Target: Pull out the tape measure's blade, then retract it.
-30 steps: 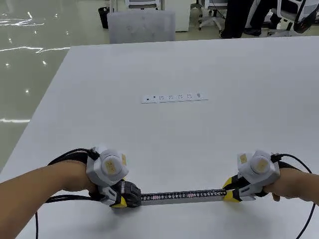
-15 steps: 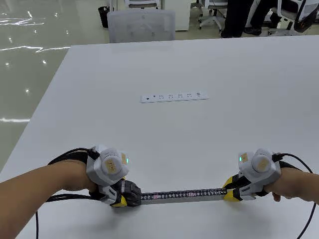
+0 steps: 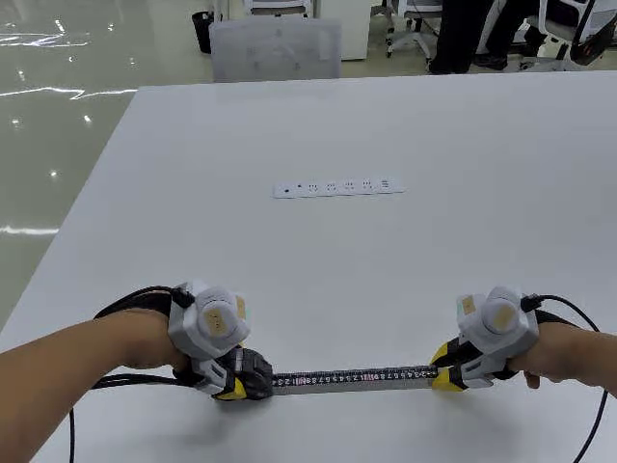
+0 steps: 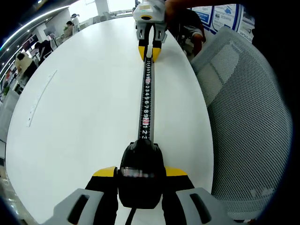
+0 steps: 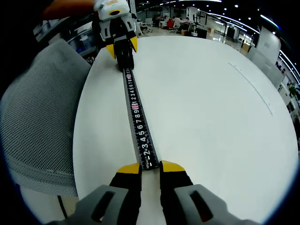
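My left gripper (image 3: 234,382) clamps tape measure (image 3: 253,374), right gripper (image 3: 444,373) pinches blade (image 3: 352,378) tip, near worktop (image 3: 386,270) edge; pull-out looks done; next I'd feed blade back slowly.

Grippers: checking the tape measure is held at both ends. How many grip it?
2: the left grey-and-yellow gripper clamps the black tape measure case; the right gripper pinches the dark blade's end.

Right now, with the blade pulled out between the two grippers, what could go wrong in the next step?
1. If the right gripper lets go of the blade all at once, it may whip back into the case held by the left gripper.
2. The blade lies close to the edge of the table; a slip might drop the case off.
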{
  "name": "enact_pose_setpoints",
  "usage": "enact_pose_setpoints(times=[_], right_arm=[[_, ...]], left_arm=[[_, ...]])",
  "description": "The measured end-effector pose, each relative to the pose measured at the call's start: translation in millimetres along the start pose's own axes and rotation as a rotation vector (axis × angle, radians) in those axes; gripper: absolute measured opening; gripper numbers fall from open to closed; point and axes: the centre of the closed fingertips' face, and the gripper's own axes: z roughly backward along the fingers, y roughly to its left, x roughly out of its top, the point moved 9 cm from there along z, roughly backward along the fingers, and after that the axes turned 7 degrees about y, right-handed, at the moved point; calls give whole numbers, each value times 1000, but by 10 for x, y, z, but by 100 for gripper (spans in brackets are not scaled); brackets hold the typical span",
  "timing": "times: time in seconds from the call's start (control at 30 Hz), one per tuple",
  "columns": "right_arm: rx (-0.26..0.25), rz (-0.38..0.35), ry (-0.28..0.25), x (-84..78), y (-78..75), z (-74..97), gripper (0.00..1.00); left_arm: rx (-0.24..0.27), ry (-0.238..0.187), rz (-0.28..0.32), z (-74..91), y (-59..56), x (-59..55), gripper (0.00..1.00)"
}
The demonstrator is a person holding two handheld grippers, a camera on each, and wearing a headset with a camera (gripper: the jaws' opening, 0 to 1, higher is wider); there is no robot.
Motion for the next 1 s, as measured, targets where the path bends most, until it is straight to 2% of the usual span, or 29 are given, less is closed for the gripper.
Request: enact_pose_setpoints(times=[0.2, 0.33, 0.47, 0.5, 0.57, 0.63, 0.67, 0.73, 0.77, 0.87, 0.93, 1.0], right_arm=[[0, -5, 5, 3, 1, -4, 13], [-7, 35, 46, 43, 17, -6, 14], [-10, 19, 56, 47, 14, -1, 14], [-15, -4, 53, 40, 16, 2, 14], [-26, -40, 44, 35, 22, -3, 15], [-29, -31, 39, 32, 27, -10, 15], [-32, -49, 28, 30, 35, -12, 16], [-22, -119, -2, 20, 57, -8, 18], [-40, -138, -18, -2, 39, 6, 23], [-69, -179, -42, -44, 26, 58, 31], [-92, -175, -46, -77, 27, 106, 31], [-98, -201, -48, -108, 41, 148, 32]], left_arm=[[11, 2, -8, -8, 1, 24, 33], [17, 4, -16, 0, -1, 17, 33], [27, -4, -1, 14, 10, 13, 33], [27, -11, 10, 38, 17, 3, 33], [27, -34, 51, 60, 25, -17, 34], [61, -50, 97, 96, 47, -67, 37], [81, -60, 142, 124, 64, -106, 41], [90, -97, 214, 157, 92, -156, 47], [114, -122, 253, 200, 113, -196, 51], [173, -171, 333, 290, 144, -303, 68], [197, -200, 395, 339, 161, -395, 73], [208, -227, 454, 371, 159, -470, 78]])
